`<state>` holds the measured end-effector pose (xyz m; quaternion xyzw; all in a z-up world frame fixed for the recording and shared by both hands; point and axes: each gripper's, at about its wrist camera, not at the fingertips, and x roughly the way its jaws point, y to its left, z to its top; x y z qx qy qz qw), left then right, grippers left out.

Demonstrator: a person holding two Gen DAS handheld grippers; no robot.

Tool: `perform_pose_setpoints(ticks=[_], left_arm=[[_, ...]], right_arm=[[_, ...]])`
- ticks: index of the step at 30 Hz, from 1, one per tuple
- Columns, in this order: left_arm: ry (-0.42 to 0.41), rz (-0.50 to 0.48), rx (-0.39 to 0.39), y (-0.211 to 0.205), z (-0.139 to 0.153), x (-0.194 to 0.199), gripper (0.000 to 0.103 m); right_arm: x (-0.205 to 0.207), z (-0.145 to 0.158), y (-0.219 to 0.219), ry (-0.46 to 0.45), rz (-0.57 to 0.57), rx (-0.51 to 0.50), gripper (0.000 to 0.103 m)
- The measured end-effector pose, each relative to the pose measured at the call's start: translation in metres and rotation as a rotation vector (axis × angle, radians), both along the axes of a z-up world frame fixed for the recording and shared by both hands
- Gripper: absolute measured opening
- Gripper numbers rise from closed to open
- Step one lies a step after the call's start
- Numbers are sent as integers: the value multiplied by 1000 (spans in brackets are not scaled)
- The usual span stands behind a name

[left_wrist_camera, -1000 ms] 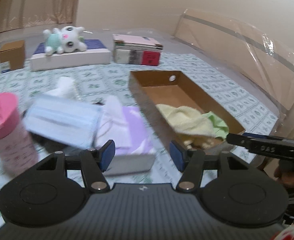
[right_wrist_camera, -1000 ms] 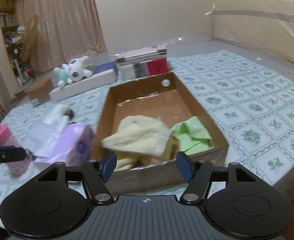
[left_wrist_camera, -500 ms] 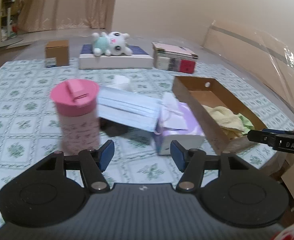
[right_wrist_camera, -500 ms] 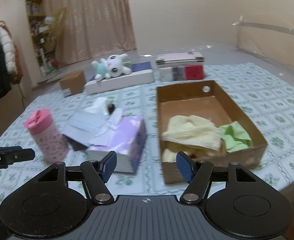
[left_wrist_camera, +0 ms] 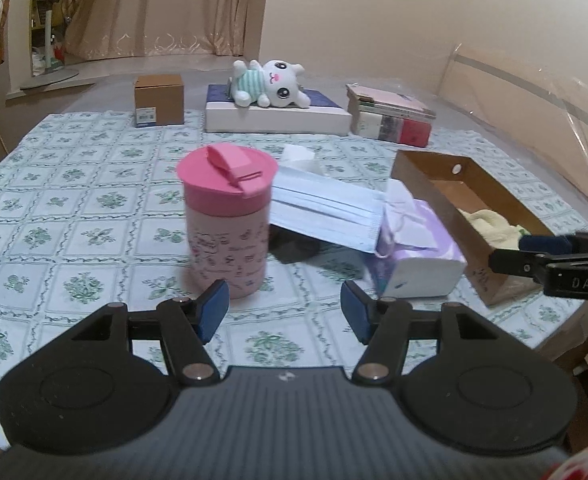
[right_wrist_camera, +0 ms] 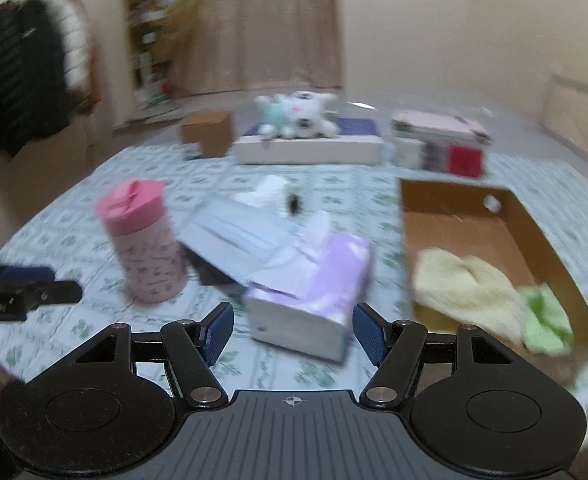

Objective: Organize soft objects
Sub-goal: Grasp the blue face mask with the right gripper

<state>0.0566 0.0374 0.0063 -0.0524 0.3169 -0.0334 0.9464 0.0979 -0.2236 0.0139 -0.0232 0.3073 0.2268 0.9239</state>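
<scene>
A shallow cardboard box (left_wrist_camera: pixel 434 178) (right_wrist_camera: pixel 534 220) lies at the right of the table with a yellow towel (right_wrist_camera: pixel 466 292) (left_wrist_camera: pixel 490 222) and a green cloth (right_wrist_camera: pixel 546 316) in it. A blue face mask (left_wrist_camera: pixel 326 210) (right_wrist_camera: pixel 237 236) rests on a purple tissue pack (left_wrist_camera: pixel 418 252) (right_wrist_camera: pixel 318 288) mid-table. A white plush bunny (left_wrist_camera: pixel 271 82) (right_wrist_camera: pixel 298 114) lies on a flat white box at the back. My left gripper (left_wrist_camera: pixel 283 310) is open and empty, held above the near edge. My right gripper (right_wrist_camera: pixel 291 332) is open and empty too, just short of the tissue pack.
A pink lidded tumbler (left_wrist_camera: pixel 227 220) (right_wrist_camera: pixel 143 240) stands left of the mask. At the back are a small brown carton (left_wrist_camera: pixel 159 98), a stack of books (left_wrist_camera: pixel 392 118) and crumpled white tissue (left_wrist_camera: pixel 300 158). Clear plastic sheeting (left_wrist_camera: pixel 534 92) rises at the right.
Both grippers have drawn back from the cardboard box and swung left, so the tumbler, mask and tissue pack now sit mid-view. Their jaws stay open and empty.
</scene>
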Motion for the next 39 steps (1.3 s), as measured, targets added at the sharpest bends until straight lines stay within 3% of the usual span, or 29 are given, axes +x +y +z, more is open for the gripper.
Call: perform_pose_setpoints(ticks=[5, 12, 25, 32, 34, 36, 37, 39], left_arm=[[9, 3, 21, 17, -2, 8, 58], [27, -62, 122, 46, 2, 32, 62], [23, -284, 187, 87, 23, 86, 70], [32, -321, 201, 120, 37, 124, 71], [43, -338, 200, 127, 38, 133, 71], [54, -347, 207, 133, 40, 141, 71], [60, -357, 210, 136, 41, 145, 71], [69, -368, 217, 139, 43, 153, 71]], right_arm=[[19, -5, 39, -76, 161, -156, 66], [69, -15, 81, -107, 310, -290, 84], [151, -63, 145, -42, 589, -563, 87], [185, -85, 154, 20, 619, -616, 87], [189, -82, 152, 33, 620, -595, 78], [192, -78, 149, 56, 625, -583, 58], [194, -76, 146, 64, 626, -577, 54], [193, -71, 145, 74, 630, -570, 30]])
